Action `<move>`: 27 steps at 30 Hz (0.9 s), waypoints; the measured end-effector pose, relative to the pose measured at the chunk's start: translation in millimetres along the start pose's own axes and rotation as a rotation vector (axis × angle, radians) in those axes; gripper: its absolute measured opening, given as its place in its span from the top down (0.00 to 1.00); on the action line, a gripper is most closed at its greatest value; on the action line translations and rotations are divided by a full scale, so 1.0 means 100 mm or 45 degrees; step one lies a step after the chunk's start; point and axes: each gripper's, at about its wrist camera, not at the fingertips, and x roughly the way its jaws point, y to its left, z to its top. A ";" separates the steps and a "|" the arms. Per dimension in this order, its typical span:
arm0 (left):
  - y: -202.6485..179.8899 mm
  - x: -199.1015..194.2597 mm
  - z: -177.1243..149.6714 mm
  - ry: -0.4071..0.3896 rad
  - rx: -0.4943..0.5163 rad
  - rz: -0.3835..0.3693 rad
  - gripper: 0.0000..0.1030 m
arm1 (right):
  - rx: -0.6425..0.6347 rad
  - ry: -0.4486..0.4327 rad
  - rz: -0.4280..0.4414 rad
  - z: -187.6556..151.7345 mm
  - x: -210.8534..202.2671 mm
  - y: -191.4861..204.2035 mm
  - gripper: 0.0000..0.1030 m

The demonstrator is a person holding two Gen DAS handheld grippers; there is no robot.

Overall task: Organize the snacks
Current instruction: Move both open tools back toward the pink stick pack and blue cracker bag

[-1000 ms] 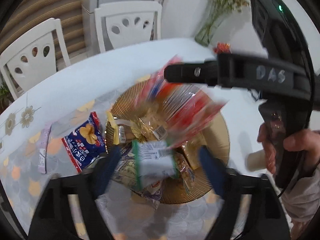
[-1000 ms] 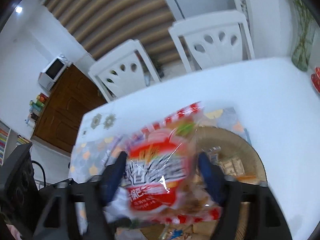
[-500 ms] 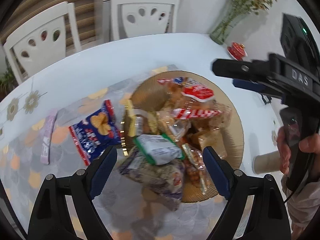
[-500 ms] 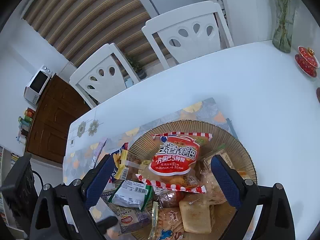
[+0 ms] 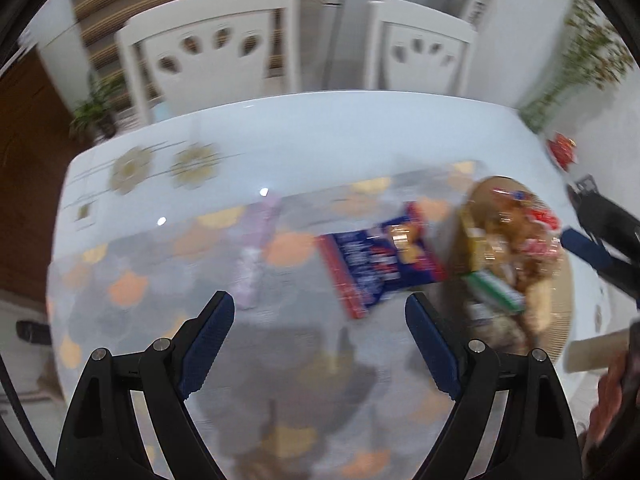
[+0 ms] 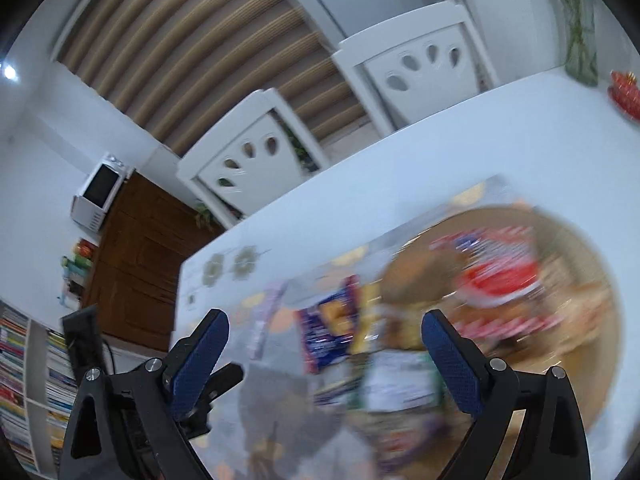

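1. My left tongs (image 5: 320, 340) are standing wide apart with nothing between the blue pads (image 5: 208, 340); they are hovering over the patterned mat (image 5: 132, 292) on the tabletop (image 5: 320, 136).
2. My right tongs (image 6: 324, 360) are likewise gaping, pads (image 6: 452, 368) empty, hanging above the near edge of the snack pile.
3. Just ahead of the left tongs, a blue snack packet (image 5: 380, 264) is lying flat on the mat, outside the tray and just beside its left rim. In the right wrist view the same packet (image 6: 328, 332) is showing between the two pads, further off.
4. To the left of that packet, a pale pink wrapper (image 5: 256, 248) is lying lengthwise on the mat, apart from the rest.
5. The round woven tray (image 5: 560, 308) is sitting to the right, heaped with snacks; a red-and-white bag (image 6: 496, 280) is resting on top of the heap. Motion blur is hiding the smaller packets' details.
6. At the right edge of the left wrist view, part of the other tool's blue pad (image 5: 584, 248) is showing beside the tray, and a cardboard tube (image 5: 596, 352) is lying on the tabletop.
7. Beyond the tabletop, two white chairs (image 5: 208, 56) are standing, with a vase of stems (image 6: 580, 40) and a red dish (image 6: 626, 94) at the far right corner.
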 end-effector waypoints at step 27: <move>0.56 1.26 -0.03 0.067 0.089 0.135 0.18 | -0.599 0.800 -0.662 -0.13 2.27 0.45 0.00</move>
